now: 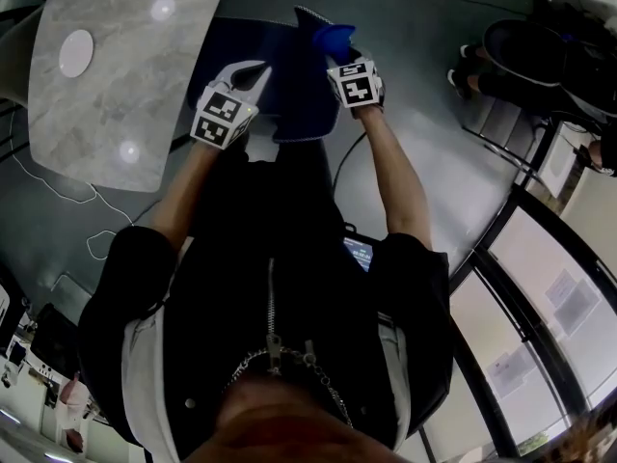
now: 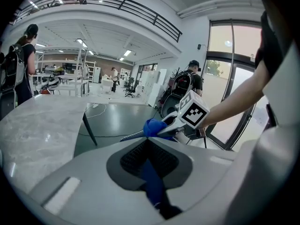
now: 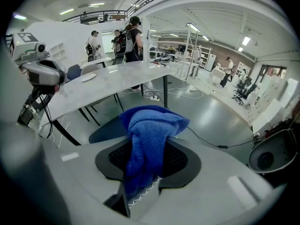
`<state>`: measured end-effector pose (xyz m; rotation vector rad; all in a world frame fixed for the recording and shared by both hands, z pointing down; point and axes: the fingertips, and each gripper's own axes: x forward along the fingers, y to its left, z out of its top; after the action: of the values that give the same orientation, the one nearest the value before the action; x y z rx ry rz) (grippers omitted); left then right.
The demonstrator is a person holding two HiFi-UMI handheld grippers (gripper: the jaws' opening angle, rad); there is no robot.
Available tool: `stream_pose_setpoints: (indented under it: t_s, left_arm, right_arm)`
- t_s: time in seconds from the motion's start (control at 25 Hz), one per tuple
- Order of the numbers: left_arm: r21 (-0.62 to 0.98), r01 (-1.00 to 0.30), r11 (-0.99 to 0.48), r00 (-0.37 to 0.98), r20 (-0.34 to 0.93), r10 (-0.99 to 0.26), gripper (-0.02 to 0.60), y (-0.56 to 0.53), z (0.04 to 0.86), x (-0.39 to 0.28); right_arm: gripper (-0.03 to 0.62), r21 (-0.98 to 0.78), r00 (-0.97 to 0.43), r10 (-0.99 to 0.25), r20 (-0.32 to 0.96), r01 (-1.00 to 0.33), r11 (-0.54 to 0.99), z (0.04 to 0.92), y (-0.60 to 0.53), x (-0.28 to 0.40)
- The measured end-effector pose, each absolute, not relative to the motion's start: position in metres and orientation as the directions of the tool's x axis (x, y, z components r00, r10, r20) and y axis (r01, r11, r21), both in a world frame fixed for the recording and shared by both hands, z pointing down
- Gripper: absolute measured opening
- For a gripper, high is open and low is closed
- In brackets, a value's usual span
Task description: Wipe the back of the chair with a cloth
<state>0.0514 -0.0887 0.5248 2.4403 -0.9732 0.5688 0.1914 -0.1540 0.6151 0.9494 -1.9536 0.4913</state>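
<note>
Right gripper view shows blue cloth (image 3: 151, 130) clamped in the right tool (image 3: 147, 167).

This is looking like a big open-plan office or lab hall: people with backpacks (image 3: 131, 39) are standing by a long desk (image 3: 108, 86), office chairs (image 2: 129, 86) are sitting far off, and a railed mezzanine (image 2: 136, 11) is running overhead.
</note>
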Motion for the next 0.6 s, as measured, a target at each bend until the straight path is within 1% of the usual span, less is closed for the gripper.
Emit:
stream_pose_setpoints:
  t_s: [0.6]
  left_arm:
    - [0.245,-0.670,-0.701,0.703,0.513,-0.492,0.011,-0.071,0.519,0.049]
  right_arm:
    - [0.150,0.029,-0.292,-0.432,0.853,-0.801,0.598,0.614,-0.115,0.190]
